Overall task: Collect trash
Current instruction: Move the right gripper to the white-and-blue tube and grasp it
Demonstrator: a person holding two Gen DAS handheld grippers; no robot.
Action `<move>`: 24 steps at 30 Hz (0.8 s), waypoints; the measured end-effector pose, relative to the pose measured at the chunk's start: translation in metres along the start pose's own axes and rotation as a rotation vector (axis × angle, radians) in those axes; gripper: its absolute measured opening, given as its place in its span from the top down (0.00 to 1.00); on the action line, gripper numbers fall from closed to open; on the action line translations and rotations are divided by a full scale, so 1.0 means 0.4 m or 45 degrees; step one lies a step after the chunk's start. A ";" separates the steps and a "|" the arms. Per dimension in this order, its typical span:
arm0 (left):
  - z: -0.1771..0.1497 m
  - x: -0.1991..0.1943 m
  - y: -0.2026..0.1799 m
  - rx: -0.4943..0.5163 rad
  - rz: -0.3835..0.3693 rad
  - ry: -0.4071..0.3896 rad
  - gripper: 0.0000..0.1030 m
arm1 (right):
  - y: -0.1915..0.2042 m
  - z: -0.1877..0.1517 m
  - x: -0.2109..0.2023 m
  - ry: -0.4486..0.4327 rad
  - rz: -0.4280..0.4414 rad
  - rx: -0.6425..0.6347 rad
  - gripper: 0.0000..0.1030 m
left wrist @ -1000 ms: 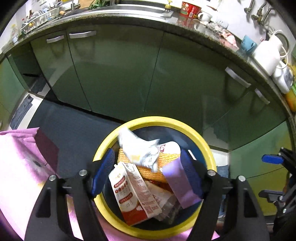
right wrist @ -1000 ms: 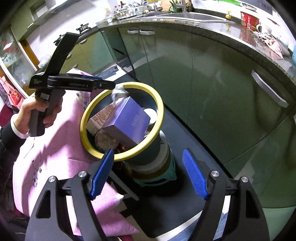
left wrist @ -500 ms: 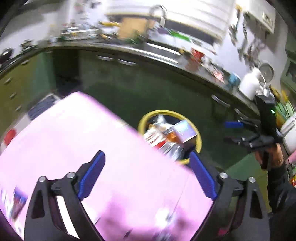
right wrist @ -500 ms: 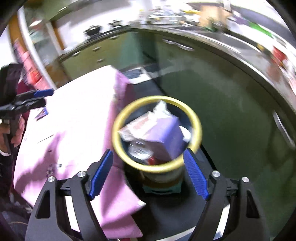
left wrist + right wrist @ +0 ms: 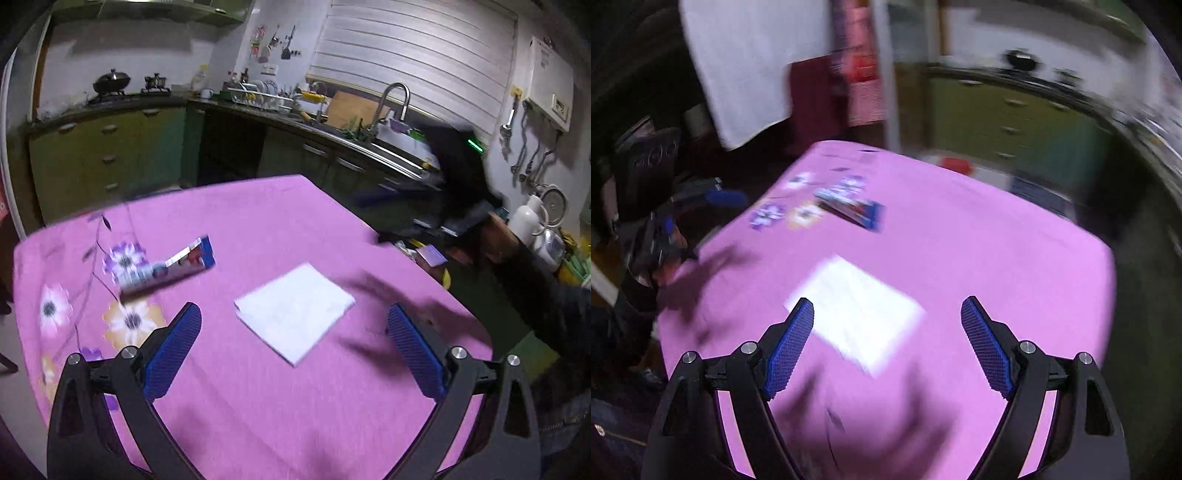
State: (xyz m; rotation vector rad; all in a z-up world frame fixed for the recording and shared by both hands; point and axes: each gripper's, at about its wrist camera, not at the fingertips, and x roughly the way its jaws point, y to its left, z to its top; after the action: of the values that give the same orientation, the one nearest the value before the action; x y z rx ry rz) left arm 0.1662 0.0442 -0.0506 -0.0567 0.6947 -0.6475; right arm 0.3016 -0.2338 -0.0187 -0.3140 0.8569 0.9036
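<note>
A folded white napkin (image 5: 295,312) lies in the middle of the pink tablecloth (image 5: 258,229); it also shows, blurred, in the right wrist view (image 5: 857,314). A blue, red and white toothpaste-style box (image 5: 168,269) lies left of it and shows in the right wrist view (image 5: 851,208) too. My left gripper (image 5: 293,347) is open and empty above the table, just short of the napkin. My right gripper (image 5: 886,343) is open and empty, over the napkin's near edge. The trash bin's rim and contents (image 5: 430,256) peek past the table's right edge.
Green kitchen cabinets (image 5: 110,158) and a counter with a sink and faucet (image 5: 395,107) run behind the table. A white kettle (image 5: 526,221) stands at the right. The other hand and gripper show blurred at the right (image 5: 465,206) and, in the right wrist view, at the left (image 5: 665,218).
Both grippers have swung away from the yellow-rimmed bin back over the pink table. The napkin and the box have come into view. Both stay open and empty.
</note>
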 end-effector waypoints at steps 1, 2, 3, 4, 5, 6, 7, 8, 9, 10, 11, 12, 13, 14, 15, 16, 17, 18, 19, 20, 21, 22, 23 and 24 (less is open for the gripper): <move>-0.009 0.006 -0.002 0.004 -0.002 0.011 0.06 | 0.009 0.029 0.036 0.012 0.021 -0.033 0.21; -0.016 0.010 -0.004 0.010 0.003 0.019 0.06 | 0.021 0.068 0.088 0.034 0.047 -0.077 0.22; -0.022 0.015 -0.006 0.016 0.010 0.028 0.06 | 0.033 0.102 0.139 0.057 0.077 -0.115 0.23; -0.027 0.020 -0.006 0.021 0.006 0.037 0.06 | 0.042 0.129 0.175 0.075 0.096 -0.140 0.26; -0.031 0.024 -0.004 0.020 -0.009 0.038 0.06 | 0.057 0.162 0.225 0.105 0.113 -0.178 0.28; -0.036 0.026 0.002 0.013 -0.035 0.035 0.06 | 0.075 0.188 0.270 0.131 0.115 -0.223 0.28; -0.037 0.032 0.001 0.006 -0.051 0.032 0.06 | 0.085 0.202 0.296 0.147 0.115 -0.258 0.29; -0.039 0.037 0.008 -0.011 -0.075 0.028 0.06 | 0.099 0.224 0.334 0.175 0.116 -0.302 0.30; -0.043 0.038 0.014 -0.026 -0.092 0.027 0.06 | 0.115 0.241 0.367 0.202 0.115 -0.336 0.30; -0.046 0.043 0.021 -0.044 -0.109 0.030 0.06 | 0.119 0.259 0.393 0.223 0.114 -0.365 0.30; -0.049 0.049 0.027 -0.059 -0.123 0.038 0.06 | 0.126 0.269 0.415 0.244 0.111 -0.394 0.30; -0.052 0.052 0.030 -0.067 -0.130 0.044 0.06 | 0.131 0.278 0.439 0.269 0.101 -0.425 0.30; -0.053 0.053 0.032 -0.074 -0.139 0.046 0.06 | 0.133 0.279 0.451 0.293 0.095 -0.447 0.30; -0.055 0.056 0.033 -0.077 -0.145 0.047 0.06 | 0.126 0.278 0.461 0.315 0.096 -0.459 0.33; -0.056 0.058 0.032 -0.077 -0.148 0.048 0.06 | 0.124 0.280 0.482 0.349 0.100 -0.469 0.36; -0.057 0.059 0.030 -0.076 -0.151 0.048 0.06 | 0.119 0.275 0.489 0.370 0.100 -0.476 0.37; -0.058 0.060 0.027 -0.076 -0.157 0.049 0.06 | 0.118 0.279 0.506 0.396 0.099 -0.486 0.40; -0.059 0.064 0.023 -0.072 -0.167 0.053 0.06 | 0.118 0.279 0.516 0.420 0.107 -0.495 0.43; -0.060 0.068 0.018 -0.066 -0.173 0.059 0.06 | 0.117 0.279 0.528 0.446 0.121 -0.498 0.43; -0.060 0.071 0.017 -0.060 -0.175 0.065 0.06 | 0.119 0.281 0.535 0.455 0.125 -0.502 0.43; -0.061 0.076 0.012 -0.050 -0.173 0.074 0.06 | 0.119 0.281 0.544 0.471 0.132 -0.506 0.43; -0.063 0.081 0.007 -0.041 -0.167 0.083 0.06 | 0.118 0.282 0.555 0.483 0.143 -0.504 0.45; -0.062 0.083 0.000 -0.034 -0.161 0.089 0.06 | 0.117 0.282 0.562 0.494 0.149 -0.501 0.47; -0.065 0.087 -0.003 -0.029 -0.158 0.097 0.06 | 0.114 0.281 0.570 0.508 0.149 -0.501 0.47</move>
State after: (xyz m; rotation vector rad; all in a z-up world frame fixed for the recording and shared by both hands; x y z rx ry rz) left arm 0.1699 0.0274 -0.0906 -0.0969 0.7763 -0.7639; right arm 0.3976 -0.0149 -0.1165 -0.8121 1.0683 1.1402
